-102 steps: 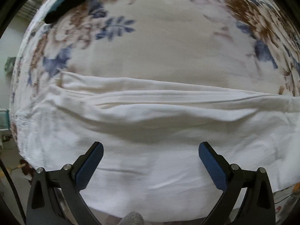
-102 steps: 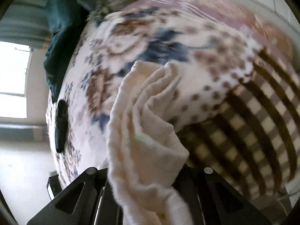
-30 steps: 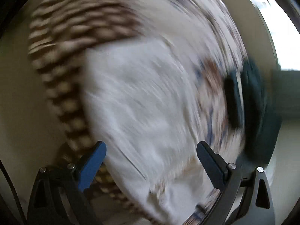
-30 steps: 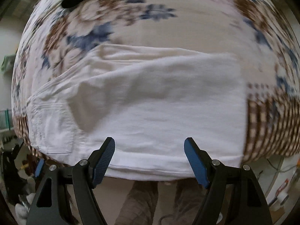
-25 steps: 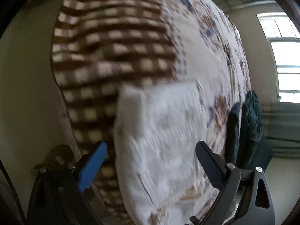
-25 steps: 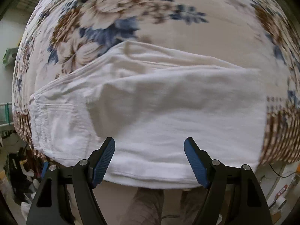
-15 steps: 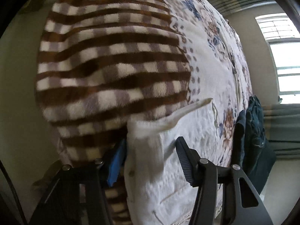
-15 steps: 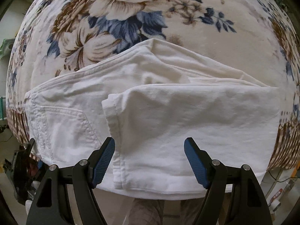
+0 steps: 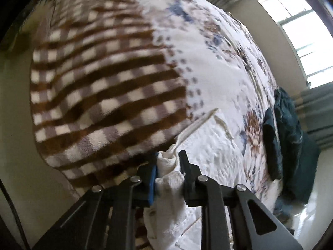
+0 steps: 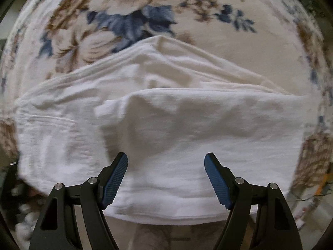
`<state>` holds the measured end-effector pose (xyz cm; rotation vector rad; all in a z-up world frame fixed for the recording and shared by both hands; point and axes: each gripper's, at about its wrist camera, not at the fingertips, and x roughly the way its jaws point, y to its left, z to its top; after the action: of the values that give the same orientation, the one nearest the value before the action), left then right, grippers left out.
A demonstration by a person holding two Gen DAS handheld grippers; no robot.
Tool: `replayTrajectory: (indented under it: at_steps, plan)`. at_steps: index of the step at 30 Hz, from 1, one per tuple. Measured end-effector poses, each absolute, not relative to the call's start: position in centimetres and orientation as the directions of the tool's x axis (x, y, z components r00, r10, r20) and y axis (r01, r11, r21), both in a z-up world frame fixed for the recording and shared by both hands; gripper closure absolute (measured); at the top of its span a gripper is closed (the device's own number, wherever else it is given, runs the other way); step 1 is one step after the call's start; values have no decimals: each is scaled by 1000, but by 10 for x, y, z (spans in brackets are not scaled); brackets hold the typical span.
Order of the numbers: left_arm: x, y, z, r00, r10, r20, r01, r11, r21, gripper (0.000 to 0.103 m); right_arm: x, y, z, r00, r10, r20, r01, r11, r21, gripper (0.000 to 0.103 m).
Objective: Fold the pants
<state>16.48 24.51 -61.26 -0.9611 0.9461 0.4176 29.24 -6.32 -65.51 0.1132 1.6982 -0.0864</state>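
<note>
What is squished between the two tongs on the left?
A bunched fold of the white pants sits pinched between the left tongs; the left wrist view shows it. The right tongs are open above the pants.

A bed (image 10: 260,48) under a floral blanket with a brown-checked border (image 9: 100,95) carries white pants (image 10: 187,129), folded over, and dark clothes (image 9: 287,137) at its far edge.

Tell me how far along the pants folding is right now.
Partly done: the white pants already lie doubled over on the floral blanket. In hand: the left tongs are shut on a bunched fold end; the right tongs hover open above. Left: probably another fold, then smoothing.
</note>
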Motion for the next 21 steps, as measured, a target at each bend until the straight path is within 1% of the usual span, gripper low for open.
replayTrajectory:
  at_steps: [4,6,10,12,14,15,17,21]
  plan:
    - [172,227,-579,537,-49,-842,-634,635,-441,89,289,-71,-654,-120,-60,-991,106,992,-73,24]
    - [177,213,-559,527,-22,-849,-600,699,-390,90,287,-79,-652,-112,-82,-990,100,991,-93,24]
    - [183,183,-528,545,8,-839,-524,784,-333,90,286,-98,-645,-92,-104,-990,91,989,-112,24]
    - [187,163,-515,542,17,-840,-482,825,-294,90,285,-112,-642,-87,-97,-991,95,990,-106,24]
    - [194,143,-505,526,62,-848,-448,868,-215,90,278,-127,-640,-85,-94,-992,107,989,-103,24]
    - [196,130,-499,533,68,-843,-421,886,-195,90,280,-136,-639,-86,-90,-992,112,989,-99,24]
    - [196,110,-491,547,79,-834,-384,908,-166,90,273,-153,-642,-95,-69,-993,138,987,-82,24]
    - [198,53,-473,573,41,-819,-273,951,-144,90,259,-197,-642,-100,-65,-993,187,979,-82,24]
